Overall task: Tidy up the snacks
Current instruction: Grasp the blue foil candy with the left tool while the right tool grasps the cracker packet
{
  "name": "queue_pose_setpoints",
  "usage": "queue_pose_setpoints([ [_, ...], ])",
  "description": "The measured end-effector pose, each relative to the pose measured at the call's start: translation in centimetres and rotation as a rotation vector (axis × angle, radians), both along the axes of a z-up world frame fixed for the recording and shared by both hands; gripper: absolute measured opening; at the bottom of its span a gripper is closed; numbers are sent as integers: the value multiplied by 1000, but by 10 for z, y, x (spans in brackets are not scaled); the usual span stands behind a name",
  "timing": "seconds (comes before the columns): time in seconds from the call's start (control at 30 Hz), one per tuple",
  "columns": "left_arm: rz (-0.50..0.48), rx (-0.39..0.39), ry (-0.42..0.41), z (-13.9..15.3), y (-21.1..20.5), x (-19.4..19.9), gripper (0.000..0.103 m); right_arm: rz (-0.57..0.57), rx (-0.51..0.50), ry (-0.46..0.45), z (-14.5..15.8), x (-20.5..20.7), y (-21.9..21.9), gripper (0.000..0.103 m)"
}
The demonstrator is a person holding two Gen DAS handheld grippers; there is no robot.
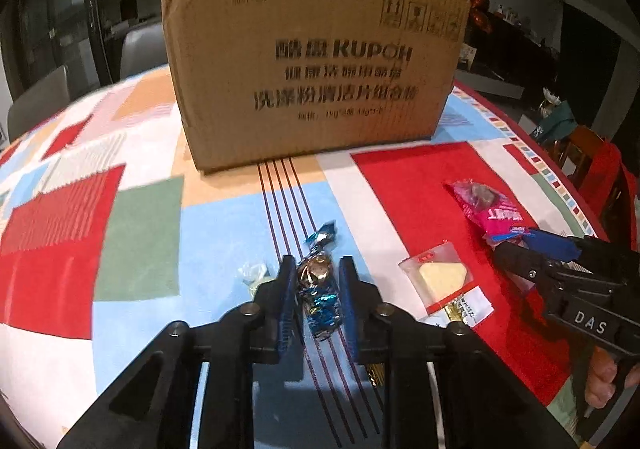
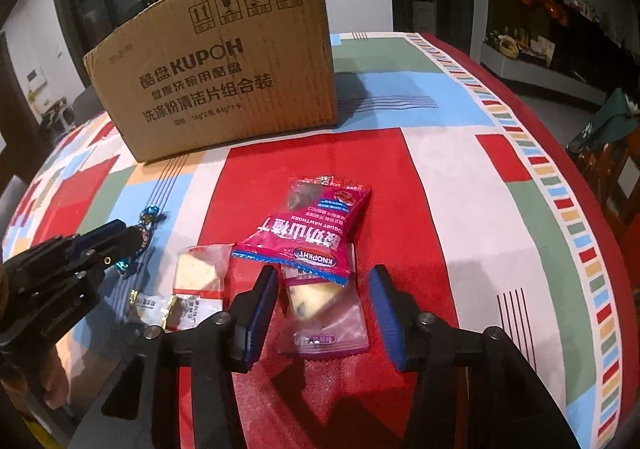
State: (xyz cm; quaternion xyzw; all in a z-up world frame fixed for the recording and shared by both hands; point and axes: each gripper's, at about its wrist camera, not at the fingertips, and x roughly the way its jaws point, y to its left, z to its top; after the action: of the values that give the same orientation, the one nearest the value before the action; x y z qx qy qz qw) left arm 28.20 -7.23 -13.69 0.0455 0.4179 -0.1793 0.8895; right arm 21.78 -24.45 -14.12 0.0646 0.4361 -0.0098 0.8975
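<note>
Patchwork-coloured tablecloth (image 2: 460, 153) carries a cardboard box (image 1: 316, 61) at the back. Left gripper (image 1: 315, 281) straddles a blue foil candy (image 1: 318, 289), pads beside it, contact unclear. Right gripper (image 2: 322, 297) is spread around a clear cake packet (image 2: 324, 313) under the pink hawthorn packet (image 2: 312, 225).

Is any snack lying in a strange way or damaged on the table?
Nothing looks damaged or spilled. One oddity: the pink hawthorn packet lies partly on top of the clear-wrapped cake, not flat on the tablecloth. The other snacks lie loose in front of the cardboard box.
</note>
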Motion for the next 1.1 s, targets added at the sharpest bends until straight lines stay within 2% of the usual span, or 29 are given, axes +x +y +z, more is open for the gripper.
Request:
queue_pose_setpoints([
  [0.07, 6, -3, -2, -1, 0, 0, 22, 8, -22, -1, -1, 0, 2, 48],
  [0.17, 11, -5, 2, 0, -1, -1, 21, 5, -46, -5, -1, -2, 3, 38],
  [0.3, 7, -6, 7, 4, -3, -5, 21, 11, -18, 0, 0, -2, 0, 36],
  [0.47, 2, -10, 12, 14, -7, -15, 21, 15, 48, 16, 4, -8, -5, 35],
  [0.67, 8, -29, -1, 32, -7, -37, 21, 33, 66, 6, 15, -24, -3, 35],
  [1.1, 15, -63, -50, 72, -7, -71, 21, 59, 78, -102, 62, -51, 0, 35],
])
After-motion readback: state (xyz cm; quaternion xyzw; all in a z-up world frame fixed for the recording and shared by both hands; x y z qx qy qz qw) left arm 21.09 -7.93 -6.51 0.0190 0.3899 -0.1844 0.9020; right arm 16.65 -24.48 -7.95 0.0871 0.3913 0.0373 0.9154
